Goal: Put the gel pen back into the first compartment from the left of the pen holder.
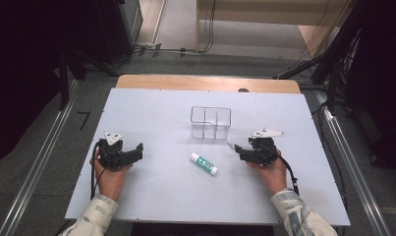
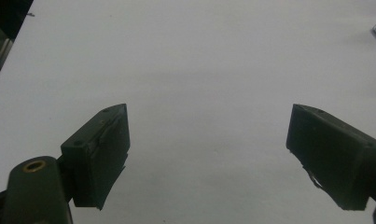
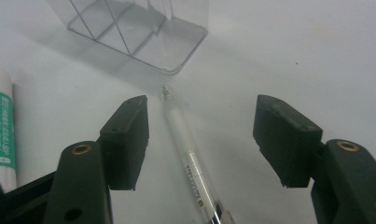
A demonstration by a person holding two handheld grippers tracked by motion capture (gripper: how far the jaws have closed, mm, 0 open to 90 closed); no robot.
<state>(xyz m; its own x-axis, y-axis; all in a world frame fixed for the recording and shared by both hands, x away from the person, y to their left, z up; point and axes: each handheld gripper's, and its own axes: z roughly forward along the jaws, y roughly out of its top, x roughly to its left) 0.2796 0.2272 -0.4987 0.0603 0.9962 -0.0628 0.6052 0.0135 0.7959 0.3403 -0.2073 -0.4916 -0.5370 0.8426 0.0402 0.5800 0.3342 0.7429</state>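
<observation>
Progress so far: basically zero. Right hand-held gripper (image 3: 202,140) spread wide, straddling the clear pen (image 3: 190,158) lying flat on the surface (image 1: 151,196) between its jaws, not yet pinched. Clear organizer (image 3: 139,32) just ahead of it, looking empty. Glue stick (image 3: 0,126) off to its left. Left hand-held gripper (image 2: 209,154) wide too, holding nothing.
</observation>
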